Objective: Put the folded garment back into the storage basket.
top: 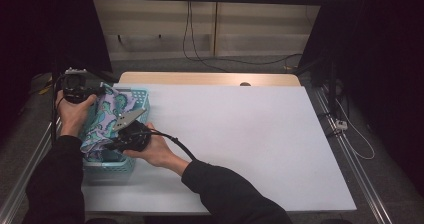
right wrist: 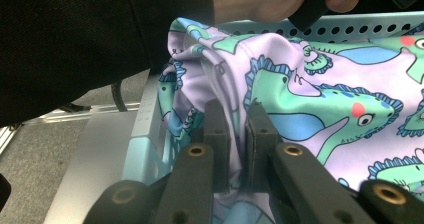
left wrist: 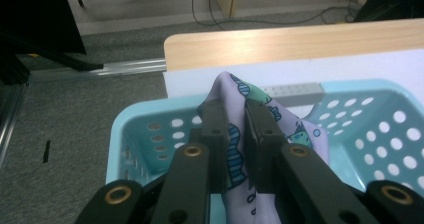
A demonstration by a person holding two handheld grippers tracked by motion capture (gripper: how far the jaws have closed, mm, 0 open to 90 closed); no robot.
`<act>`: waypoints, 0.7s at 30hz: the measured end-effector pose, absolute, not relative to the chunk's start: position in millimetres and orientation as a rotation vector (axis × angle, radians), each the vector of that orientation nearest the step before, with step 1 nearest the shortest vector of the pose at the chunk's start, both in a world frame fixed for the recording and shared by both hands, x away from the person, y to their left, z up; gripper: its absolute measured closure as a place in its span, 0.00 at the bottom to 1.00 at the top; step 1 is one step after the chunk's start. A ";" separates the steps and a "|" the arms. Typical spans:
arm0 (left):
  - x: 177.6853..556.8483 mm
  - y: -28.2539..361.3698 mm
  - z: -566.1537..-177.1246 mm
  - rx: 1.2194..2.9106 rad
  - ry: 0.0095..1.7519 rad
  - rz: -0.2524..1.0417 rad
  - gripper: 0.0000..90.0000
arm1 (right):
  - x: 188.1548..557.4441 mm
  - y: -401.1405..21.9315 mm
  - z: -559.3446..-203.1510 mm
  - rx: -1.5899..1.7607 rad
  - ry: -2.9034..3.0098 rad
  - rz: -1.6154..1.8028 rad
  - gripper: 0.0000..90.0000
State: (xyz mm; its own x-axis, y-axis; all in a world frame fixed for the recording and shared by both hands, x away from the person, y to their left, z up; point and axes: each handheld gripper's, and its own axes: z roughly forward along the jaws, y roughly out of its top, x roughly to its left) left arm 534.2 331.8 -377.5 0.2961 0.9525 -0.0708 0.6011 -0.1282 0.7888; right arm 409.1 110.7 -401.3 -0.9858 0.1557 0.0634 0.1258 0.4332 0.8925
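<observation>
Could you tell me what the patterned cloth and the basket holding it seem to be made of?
Patterned cloth: likely thin, stretchy printed fabric with a smooth matte finish; it folds softly between both grippers' jaws. Basket: probably moulded plastic, pale turquoise and slightly glossy, its stiff walls punched with neat round holes.

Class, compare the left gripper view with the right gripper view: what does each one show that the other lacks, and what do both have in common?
Left gripper view: the wooden table edge, grey floor with cables, and the basket's far perforated wall.

Right gripper view: a dark sleeve, a hand, and dinosaur figures printed on the cloth.

Both: black fingers pinching the lilac patterned cloth over the light blue basket.
</observation>
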 end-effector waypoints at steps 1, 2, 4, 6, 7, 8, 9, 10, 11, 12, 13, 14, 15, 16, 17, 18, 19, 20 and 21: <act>534.4 332.1 -378.4 1.830 1.400 0.605 0.90 | 409.5 110.4 -401.4 0.260 2.635 1.637 0.93; 534.5 332.6 -379.1 1.825 1.402 0.604 0.90 | 409.8 110.3 -401.5 0.261 2.634 1.637 0.92; 534.7 332.9 -380.5 1.823 1.409 0.601 0.90 | 410.2 110.1 -401.9 0.263 2.631 1.642 0.93; 535.0 332.5 -382.5 1.826 1.419 0.601 0.90 | 410.5 110.0 -402.6 0.268 2.633 1.639 0.92; 535.3 332.7 -383.3 1.824 1.418 0.599 0.90 | 410.6 110.3 -403.1 0.269 2.635 1.639 0.92; 535.5 332.6 -384.0 1.831 1.418 0.600 0.90 | 410.9 110.7 -403.8 0.270 2.636 1.640 0.92; 535.8 332.5 -384.5 1.834 1.422 0.599 0.90 | 411.2 110.8 -404.4 0.269 2.637 1.638 0.92; 536.0 332.6 -385.0 1.836 1.423 0.594 0.90 | 411.3 111.0 -404.8 0.271 2.638 1.638 0.92; 536.3 332.4 -385.5 1.838 1.425 0.597 0.90 | 411.5 111.2 -405.1 0.270 2.640 1.641 0.92; 536.6 332.4 -386.0 1.841 1.428 0.600 0.90 | 411.6 111.3 -405.4 0.271 2.639 1.640 0.92; 536.9 332.2 -387.0 1.839 1.433 0.595 0.90 | 411.8 111.5 -405.6 0.270 2.640 1.636 0.92; 537.2 332.5 -387.4 1.842 1.433 0.596 0.90 | 412.0 111.9 -406.0 0.272 2.640 1.634 0.92; 537.6 332.7 -387.9 1.845 1.432 0.595 0.89 | 412.0 112.2 -406.3 0.274 2.639 1.633 0.92; 537.7 332.6 -388.2 1.850 1.433 0.598 0.90 | 412.0 112.8 -406.8 0.276 2.641 1.631 0.92; 537.9 332.5 -388.7 1.853 1.435 0.597 0.90 | 411.9 113.1 -407.1 0.273 2.641 1.630 0.92; 538.0 332.7 -389.3 1.858 1.434 0.595 0.89 | 411.9 113.6 -407.5 0.277 2.641 1.630 0.92; 538.1 332.8 -389.7 1.852 1.440 0.596 0.89 | 412.0 114.2 -408.0 0.277 2.644 1.629 0.92; 537.7 333.1 -389.9 1.849 1.444 0.591 0.89 | 411.8 114.7 -408.5 0.273 2.645 1.623 0.92; 538.0 333.8 -390.4 1.855 1.443 0.597 0.89 | 411.6 115.2 -408.9 0.275 2.644 1.617 0.92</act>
State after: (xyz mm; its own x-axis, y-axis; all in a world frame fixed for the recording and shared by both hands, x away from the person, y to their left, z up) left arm 538.0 333.8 -390.4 0.2729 0.9601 -0.0607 0.6368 -0.1330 0.7595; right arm 411.6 115.2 -408.9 -0.9839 0.1657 0.0665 0.1347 0.4443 0.8857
